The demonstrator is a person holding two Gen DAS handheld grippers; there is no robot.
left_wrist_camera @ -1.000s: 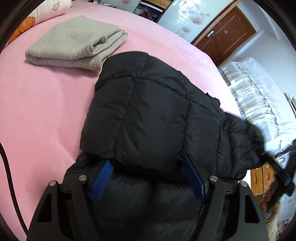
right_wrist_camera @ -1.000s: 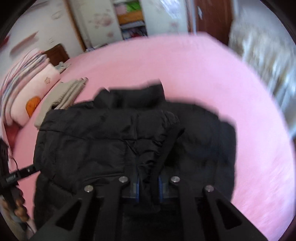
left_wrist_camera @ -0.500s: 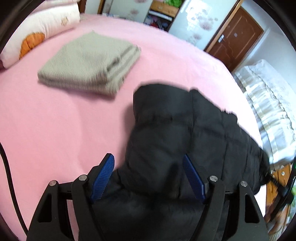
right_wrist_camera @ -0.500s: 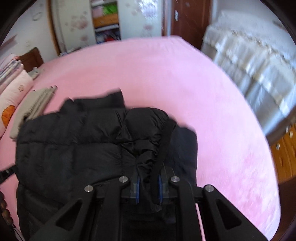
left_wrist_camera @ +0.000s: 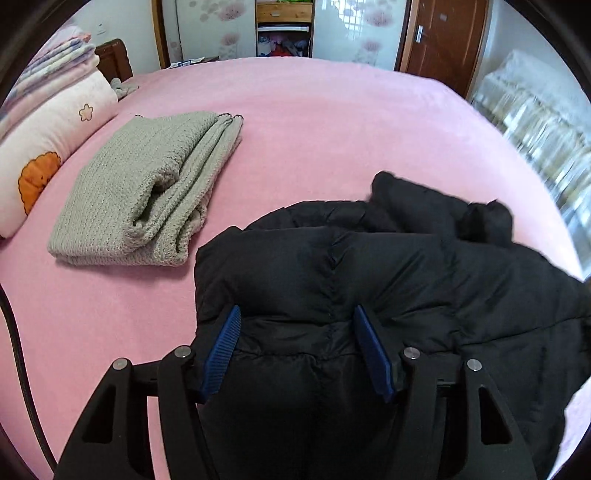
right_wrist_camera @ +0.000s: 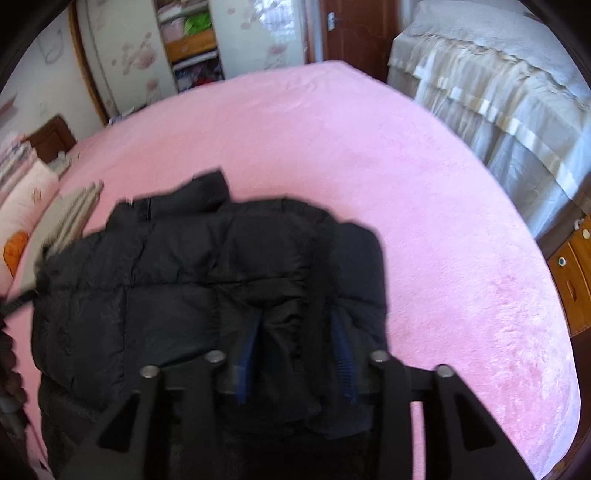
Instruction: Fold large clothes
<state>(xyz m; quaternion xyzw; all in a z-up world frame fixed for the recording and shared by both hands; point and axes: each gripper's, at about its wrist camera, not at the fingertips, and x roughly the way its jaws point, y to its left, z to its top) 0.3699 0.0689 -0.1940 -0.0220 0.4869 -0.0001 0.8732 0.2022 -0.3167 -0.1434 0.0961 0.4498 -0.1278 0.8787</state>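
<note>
Jacket: black quilted puffer point(left_wrist_camera: 369, 280), lying bunched on the pink bed point(left_wrist_camera: 332, 122), at its near side; collar stands up at the far edge.
Jacket in right view: same dark bulk point(right_wrist_camera: 184, 280) fills the lower left; a narrower padded part lies folded over along its right edge; picture is blurred.
Left tool: point(left_wrist_camera: 299, 347) hangs over the jacket's near left corner, blue pads point(left_wrist_camera: 221, 350) apart, a padded panel lying between them; jaws have just been closing somewhat; pads seem to touch the cloth at the sides, but a firm pinch does not show.
Right tool: point(right_wrist_camera: 297, 354) over the jacket's right part, blue pads point(right_wrist_camera: 341, 354) apart with a ridge of black cloth between them; jaws have just been opening; pads do not press on the cloth.
Blanket: grey knitted, folded point(left_wrist_camera: 147, 192), on the bed left of the jacket, close to it but apart.
Pillow: pale pink with an orange figure point(left_wrist_camera: 48, 162), along the bed's left edge, beyond the blanket.
Cable: black point(left_wrist_camera: 18, 354), running along the left edge of the left view.
Room: wardrobe with flowered doors point(left_wrist_camera: 218, 29) and brown door point(left_wrist_camera: 443, 40) beyond the bed; white frilled cover point(right_wrist_camera: 498, 96) to the right.
</note>
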